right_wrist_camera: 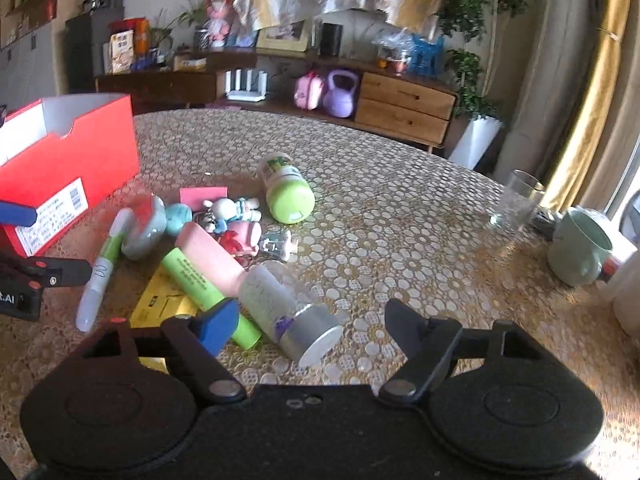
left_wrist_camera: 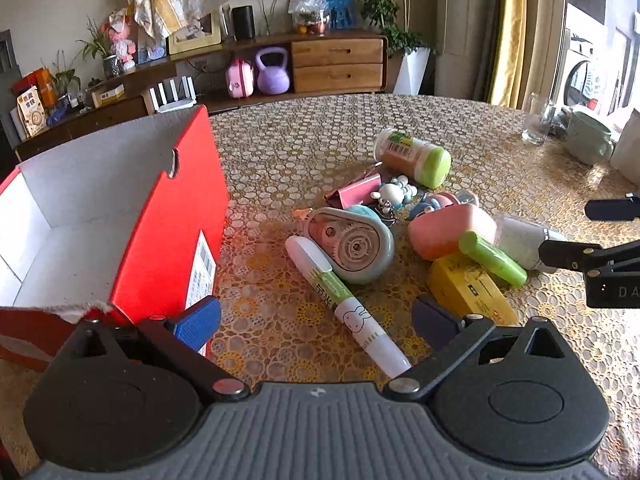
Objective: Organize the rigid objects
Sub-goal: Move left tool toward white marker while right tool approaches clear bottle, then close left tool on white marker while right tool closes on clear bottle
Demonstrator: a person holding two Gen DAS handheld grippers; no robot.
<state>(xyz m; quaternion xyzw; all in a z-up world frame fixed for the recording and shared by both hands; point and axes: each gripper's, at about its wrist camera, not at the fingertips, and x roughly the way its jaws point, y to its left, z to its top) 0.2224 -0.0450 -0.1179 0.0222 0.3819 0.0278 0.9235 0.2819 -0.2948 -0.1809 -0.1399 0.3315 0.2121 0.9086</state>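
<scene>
Our right gripper (right_wrist_camera: 308, 322), jaws apart around the clear bottle (right_wrist_camera: 280, 304), should pinch its light, slippery middle; left gripper (left_wrist_camera: 316, 316) hangs released.

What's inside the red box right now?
The red box shows only bare white walls and floor in the left wrist view; its near corner is hidden behind the left gripper.

Glossy red cardboard shoebox (left_wrist_camera: 168, 216), matt white inside, at nine o'clock. Lace-patterned tablecloth (left_wrist_camera: 304, 140) under a shiny clear film. Smooth plastic throughout the pile — correction tape dispenser (left_wrist_camera: 352, 244), green-capped bottle (right_wrist_camera: 286, 190). Clear jar (right_wrist_camera: 280, 304) capped in dull metal. Clear drinking glass (right_wrist_camera: 516, 204) at two o'clock.
</scene>
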